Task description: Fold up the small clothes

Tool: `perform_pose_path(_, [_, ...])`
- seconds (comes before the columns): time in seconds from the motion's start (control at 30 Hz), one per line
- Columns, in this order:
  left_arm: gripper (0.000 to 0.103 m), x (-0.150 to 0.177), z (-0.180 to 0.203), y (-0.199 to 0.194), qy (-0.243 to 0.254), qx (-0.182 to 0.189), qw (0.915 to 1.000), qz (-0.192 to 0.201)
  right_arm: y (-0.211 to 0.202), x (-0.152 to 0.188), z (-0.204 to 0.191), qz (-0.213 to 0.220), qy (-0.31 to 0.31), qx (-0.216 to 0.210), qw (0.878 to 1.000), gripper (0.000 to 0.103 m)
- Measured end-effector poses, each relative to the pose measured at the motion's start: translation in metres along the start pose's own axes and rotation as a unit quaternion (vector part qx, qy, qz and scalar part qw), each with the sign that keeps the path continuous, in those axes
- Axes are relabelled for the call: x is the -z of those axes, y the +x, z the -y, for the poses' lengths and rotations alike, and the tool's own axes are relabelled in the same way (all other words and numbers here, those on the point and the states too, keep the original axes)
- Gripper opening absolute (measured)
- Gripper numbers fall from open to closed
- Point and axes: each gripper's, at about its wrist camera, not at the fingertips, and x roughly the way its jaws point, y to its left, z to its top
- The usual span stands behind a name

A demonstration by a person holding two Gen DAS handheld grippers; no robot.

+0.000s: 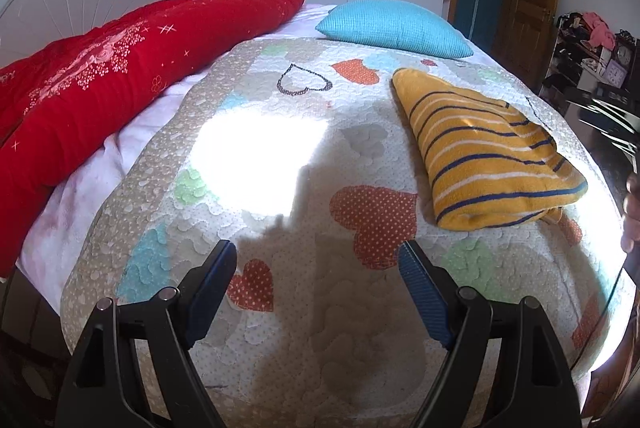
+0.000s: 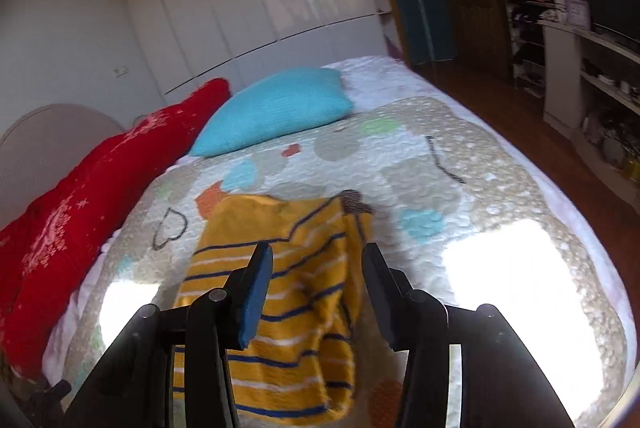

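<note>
the left gripper (image 1: 318, 260) is holding its two blue-padded black fingers (image 1: 212, 284) spread wide and empty, hovering over the quilted bedspread with coloured hearts and pale dots (image 1: 280, 328), with nothing between the pads but a red dotted heart patch and the shadow of the rig. going left to right in the left wrist view, a long red velvety bolster with pink flower print (image 1: 100, 87) is lying along the far left edge of the bed, a turquoise knitted cushion (image 1: 394, 25) is sitting near the far end, and the small yellow fleece garment with navy and white stripes (image 1: 488, 151) is lying on the right side of the quilt, already folded into a thick wedge, well apart from the left fingers. the right gripper (image 2: 318, 264) is hanging just over that garment (image 2: 280, 308) with its fingers (image 2: 256, 292) parted at a middling width, gripping nothing as far as the blurred view is showing; whether the tips are touching the fleece i cannot tell. judging from the bundle's shape, the fold is looking close to done, so the risk now is undoing it: if the right fingers are closing on the top layer alone, lifting would be peeling the fold open, and the loose flap at the far right corner could be flopping out. dragging instead of lifting could be bunching the quilt under it. the bright sun patches are also washing out the surface, making edges hard to judge.
</note>
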Motion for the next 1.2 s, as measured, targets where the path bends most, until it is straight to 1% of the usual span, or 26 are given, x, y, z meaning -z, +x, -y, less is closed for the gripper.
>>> perform_pose_path(0.07, [0.083, -0.002, 0.003, -0.008, 0.004, -0.005, 0.9998, 0.018, 0.041, -0.002, -0.02, -0.049, -0.026, -0.036, 0.998, 0.051])
perform_pose_path(0.1, [0.084, -0.003, 0.003, -0.013, 0.006, -0.01, 0.9995, 0.031, 0.063, 0.001, -0.025, -0.076, -0.029, -0.044, 0.996, 0.051])
perform_pose_path(0.13, [0.087, -0.004, 0.004, -0.019, 0.009, -0.019, 0.9985, 0.051, 0.085, 0.004, -0.026, -0.104, -0.026, -0.043, 0.993, 0.051])
perform_pose_path(0.17, [0.093, -0.004, 0.005, -0.027, 0.014, -0.033, 0.9965, 0.076, 0.105, 0.007, -0.023, -0.124, -0.024, -0.027, 0.992, 0.05])
perform_pose_path(0.2, [0.096, -0.005, 0.006, -0.035, 0.02, -0.046, 0.9936, 0.101, 0.118, 0.012, -0.016, -0.128, -0.025, 0.005, 0.991, 0.049])
perform_pose_path(0.23, [0.101, -0.005, 0.007, -0.043, 0.026, -0.056, 0.9905, 0.123, 0.124, 0.014, -0.011, -0.12, -0.031, 0.045, 0.991, 0.049])
perform_pose_path(0.27, [0.102, -0.006, 0.008, -0.05, 0.031, -0.068, 0.9876, 0.139, 0.124, 0.014, -0.008, -0.108, -0.039, 0.078, 0.99, 0.049])
perform_pose_path(0.3, [0.103, -0.007, 0.008, -0.055, 0.037, -0.068, 0.9857, 0.149, 0.119, 0.014, -0.007, -0.098, -0.04, 0.095, 0.99, 0.051])
perform_pose_path(0.37, [0.103, -0.008, 0.009, -0.059, 0.046, -0.045, 0.9864, 0.151, 0.097, 0.016, -0.003, -0.079, -0.027, 0.116, 0.99, 0.053])
perform_pose_path(0.43, [0.103, -0.008, 0.013, -0.058, 0.049, -0.034, 0.9877, 0.145, 0.068, 0.02, -0.001, -0.064, -0.023, 0.104, 0.992, 0.053])
perform_pose_path(0.5, [0.103, -0.008, 0.017, -0.053, 0.048, -0.015, 0.9905, 0.128, 0.033, 0.026, -0.001, -0.047, -0.022, 0.096, 0.994, 0.059])
perform_pose_path(0.6, [0.103, -0.003, 0.025, -0.048, 0.042, 0.023, 0.9938, 0.1, -0.017, 0.043, 0.0, -0.027, -0.01, 0.076, 0.997, 0.066])
perform_pose_path(0.63, [0.103, -0.002, 0.027, -0.047, 0.043, 0.027, 0.9943, 0.093, -0.031, 0.051, -0.001, -0.025, -0.004, 0.07, 0.997, 0.066])
perform_pose_path(0.7, [0.103, 0.002, 0.031, -0.048, 0.048, 0.019, 0.995, 0.086, -0.054, 0.065, -0.006, -0.026, 0.001, 0.062, 0.998, 0.067])
perform_pose_path(0.73, [0.103, 0.004, 0.032, -0.05, 0.051, 0.016, 0.9948, 0.087, -0.064, 0.074, -0.008, -0.026, 0.002, 0.063, 0.998, 0.068])
perform_pose_path(0.8, [0.103, 0.007, 0.03, -0.056, 0.046, 0.023, 0.9947, 0.089, -0.082, 0.091, -0.015, -0.024, 0.002, 0.066, 0.998, 0.068])
perform_pose_path(0.9, [0.103, 0.006, 0.024, -0.061, 0.035, 0.018, 0.9955, 0.086, -0.094, 0.109, -0.024, -0.03, 0.006, 0.064, 0.997, 0.069])
perform_pose_path(0.97, [0.103, 0.005, 0.019, -0.064, 0.026, 0.014, 0.9958, 0.086, -0.097, 0.115, -0.03, -0.037, 0.01, 0.057, 0.998, 0.069])
perform_pose_path(1.07, [0.103, 0.005, 0.013, -0.065, 0.016, 0.007, 0.9966, 0.08, -0.102, 0.118, -0.039, -0.036, 0.004, 0.056, 0.998, 0.069])
perform_pose_path(1.2, [0.103, 0.01, 0.01, -0.059, 0.012, 0.008, 0.998, 0.062, -0.105, 0.118, -0.049, -0.023, -0.013, 0.065, 0.998, 0.073])
